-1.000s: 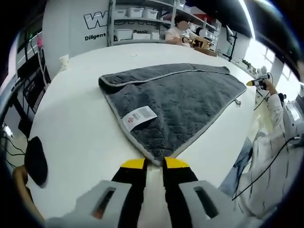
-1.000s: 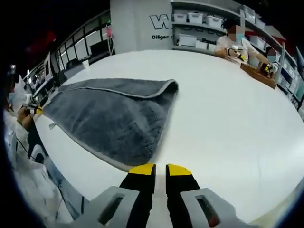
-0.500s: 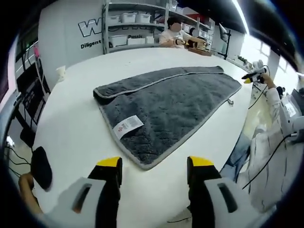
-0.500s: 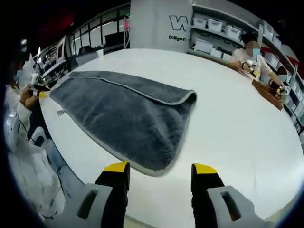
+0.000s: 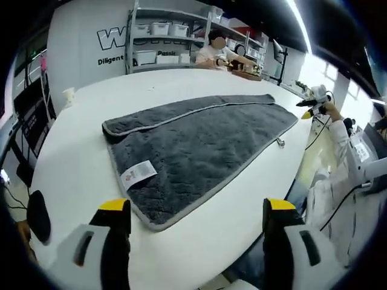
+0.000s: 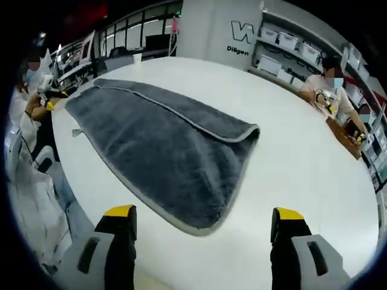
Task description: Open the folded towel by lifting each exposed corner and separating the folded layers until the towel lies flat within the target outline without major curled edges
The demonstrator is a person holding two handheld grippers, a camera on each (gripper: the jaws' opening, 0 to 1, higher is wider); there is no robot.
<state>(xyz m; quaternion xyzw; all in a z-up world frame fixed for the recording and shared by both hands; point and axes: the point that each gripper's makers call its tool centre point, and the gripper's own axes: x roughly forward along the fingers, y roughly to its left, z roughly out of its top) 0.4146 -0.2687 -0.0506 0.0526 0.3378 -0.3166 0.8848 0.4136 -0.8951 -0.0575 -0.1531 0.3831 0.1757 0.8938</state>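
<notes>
Grey towel (image 5: 199, 142): laid folded on the white table (image 5: 72, 157), one corner nearest each camera; a white label (image 5: 137, 173) is sewn near its left edge. Left gripper (image 5: 196, 214): jaws spread wide, nothing held, positioned just short of the near corner. Right gripper (image 6: 202, 220): likewise spread wide and empty, near the towel's rounded fold. Shelving with bins (image 5: 160, 36) is seen at the far side.

A dark grey fleecy towel (image 5: 199, 142) with pale grey edging is lying folded on a white table (image 5: 78, 157), its layers stacked. A white label (image 5: 137, 173) is showing near the corner pointing toward 6 o'clock.
</notes>
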